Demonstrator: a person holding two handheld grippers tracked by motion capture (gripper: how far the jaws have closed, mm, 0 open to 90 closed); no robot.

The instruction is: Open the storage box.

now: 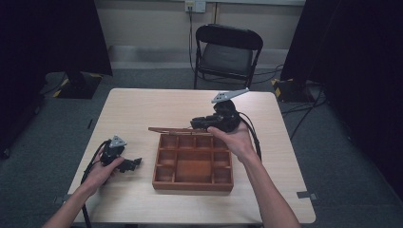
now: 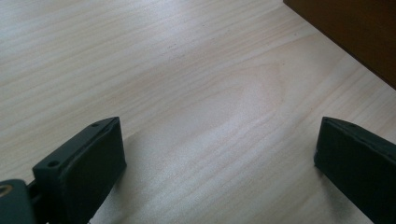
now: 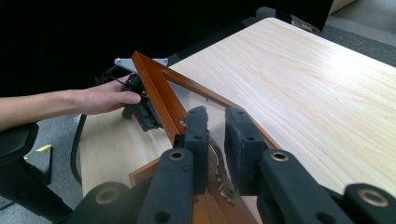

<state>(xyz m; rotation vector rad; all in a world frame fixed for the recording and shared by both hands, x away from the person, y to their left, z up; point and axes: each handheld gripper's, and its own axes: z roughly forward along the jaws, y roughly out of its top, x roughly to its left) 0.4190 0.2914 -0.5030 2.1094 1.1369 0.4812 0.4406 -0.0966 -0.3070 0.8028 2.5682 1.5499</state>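
- Right gripper (image 1: 196, 124), jaws clamped on the glazed lid (image 3: 159, 91), holds it above the wooden box (image 1: 193, 185).
- Left gripper (image 1: 134, 164) rests, jaws apart, on the table (image 1: 142, 107) at left.
- Best practice, likely: lift slowly and keep the lid level.

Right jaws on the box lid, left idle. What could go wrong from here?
1. The right gripper pinches the lid only by its front edge or latch, so the raised lid may slip and drop onto the box.
2. Nothing steadies the box: the left gripper rests open on the table, beside it. Lifting further could drag or tip it.
3. The lid's clear pane might crack if it falls.
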